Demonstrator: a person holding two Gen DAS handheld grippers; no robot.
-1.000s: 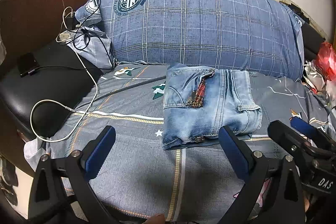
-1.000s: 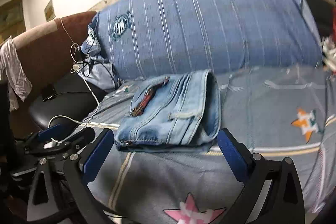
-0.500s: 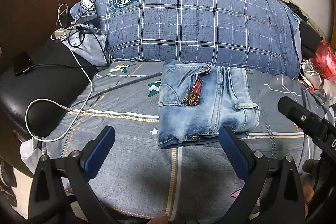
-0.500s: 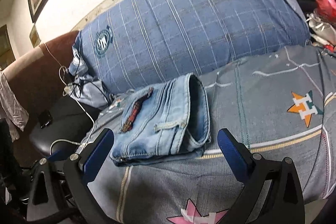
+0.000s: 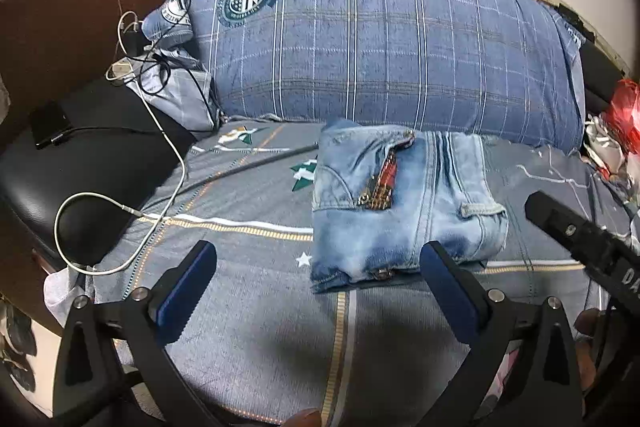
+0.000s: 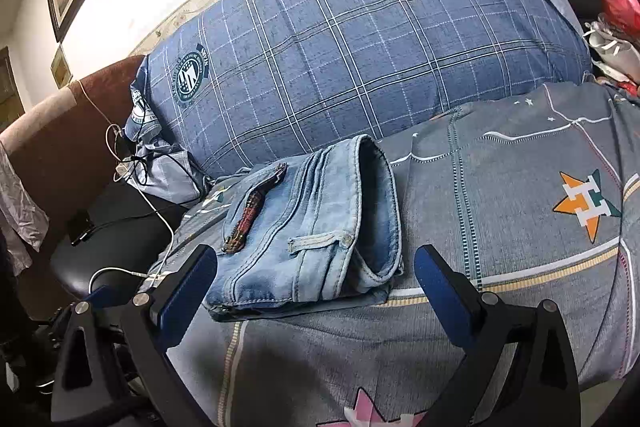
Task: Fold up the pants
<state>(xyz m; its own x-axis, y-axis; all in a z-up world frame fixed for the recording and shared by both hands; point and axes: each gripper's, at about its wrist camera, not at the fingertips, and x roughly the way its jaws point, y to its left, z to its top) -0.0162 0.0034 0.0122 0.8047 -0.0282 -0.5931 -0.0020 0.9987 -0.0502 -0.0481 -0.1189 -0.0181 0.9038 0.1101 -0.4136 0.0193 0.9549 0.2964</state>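
Light blue denim pants [image 5: 400, 203] lie folded into a compact rectangle on the grey bed sheet [image 5: 248, 291], with a red patterned strip on top. They also show in the right wrist view [image 6: 308, 231], folded edge rounded at the right. My left gripper [image 5: 318, 281] is open and empty, held just in front of the pants' near edge. My right gripper [image 6: 316, 279] is open and empty, also just in front of the pants. The right gripper's black body shows at the right of the left wrist view [image 5: 588, 247].
A large blue plaid pillow [image 5: 380, 47] lies behind the pants. A black chair seat [image 5: 80, 171] with a phone and white cable [image 5: 168, 163] stands at the left. Red bags and clutter [image 5: 616, 123] lie at the right.
Both grippers have shifted slightly back and upward from the folded pants. The right gripper has tilted, so more of the pillow and sheet shows. The pants have not moved.
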